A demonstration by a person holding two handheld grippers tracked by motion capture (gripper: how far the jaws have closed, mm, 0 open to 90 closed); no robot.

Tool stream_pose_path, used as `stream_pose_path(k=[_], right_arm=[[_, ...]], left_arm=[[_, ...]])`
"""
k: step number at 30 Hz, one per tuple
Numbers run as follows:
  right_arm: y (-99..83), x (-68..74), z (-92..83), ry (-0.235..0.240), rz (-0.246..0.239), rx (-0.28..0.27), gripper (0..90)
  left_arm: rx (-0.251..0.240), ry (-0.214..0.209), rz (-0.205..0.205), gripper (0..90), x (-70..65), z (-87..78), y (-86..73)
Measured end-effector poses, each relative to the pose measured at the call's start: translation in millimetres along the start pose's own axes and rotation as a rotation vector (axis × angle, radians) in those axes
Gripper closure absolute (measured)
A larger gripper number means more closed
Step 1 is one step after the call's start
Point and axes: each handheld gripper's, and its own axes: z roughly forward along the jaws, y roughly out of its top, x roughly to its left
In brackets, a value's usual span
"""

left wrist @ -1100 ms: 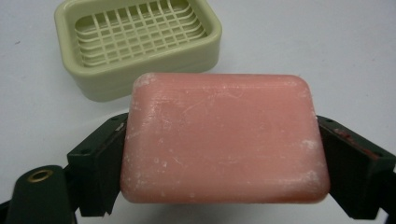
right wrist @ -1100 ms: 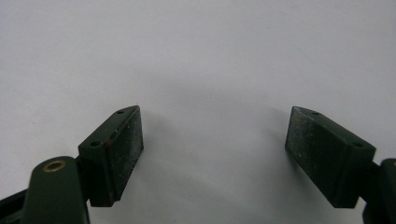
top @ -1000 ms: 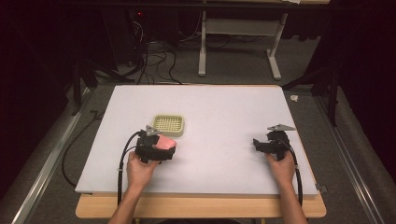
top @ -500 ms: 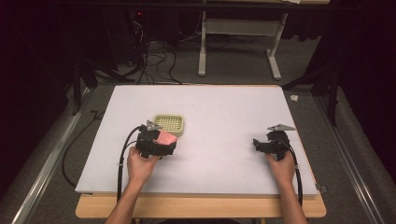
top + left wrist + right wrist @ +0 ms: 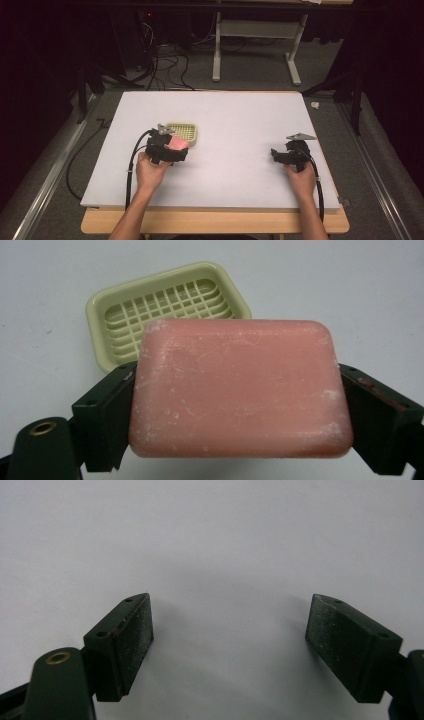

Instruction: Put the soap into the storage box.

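A pink bar of soap (image 5: 240, 390) is clamped flat between the two black jaws of my left gripper (image 5: 176, 148), which is shut on it. The soap (image 5: 177, 143) hangs just in front of a pale yellow-green soap dish (image 5: 165, 305) with a slotted grid bottom. In the high view the dish (image 5: 186, 131) lies on the white table left of centre, and the gripper sits at its near left edge. My right gripper (image 5: 275, 153) rests near the table's right side, open, with bare white table between its fingers (image 5: 125, 640).
The white board (image 5: 235, 120) lies on a wooden table with its front edge near the person's arms. Cables trail from both grippers toward the front. Behind the table stand a desk frame (image 5: 255, 50) and floor cables.
The left gripper with the soap has moved up and forward toward the soap dish. The right gripper has stayed in place.
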Motion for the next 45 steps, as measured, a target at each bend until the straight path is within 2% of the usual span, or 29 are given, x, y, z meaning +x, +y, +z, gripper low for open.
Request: stream_pose_path(k=[8, 10, 19, 22, 33, 45], right_arm=[[0.0, -0.1, 0.0, 0.000, -0.001, 0.000, 19.7], [0.0, 0.0, 0.0, 0.000, -0.001, 0.000, 19.7], [0.0, -0.1, 0.0, 0.000, -0.001, 0.001, 19.7], [0.0, -0.1, 0.0, 0.000, -0.001, 0.000, 19.7], [0.0, 0.0, 0.0, 0.000, -0.001, 0.000, 19.7], [0.0, 0.1, -0.1, 0.000, 0.001, 0.002, 19.7]], left_arm=[[-0.010, 0.000, -0.005, 13.8, 4.3, 1.2, 11.5], [-0.015, -0.008, -0.014, 13.8, 6.1, 2.0, 16.5], [-0.009, 0.004, -0.017, 13.8, 6.9, 10.2, 36.9], [-0.009, -0.004, -0.034, 13.8, 8.9, 14.5, 38.5], [0.031, 0.031, -0.066, 13.9, 21.2, 33.6, 41.2], [0.024, 0.031, -0.110, 13.8, 27.0, 51.0, 48.0]])
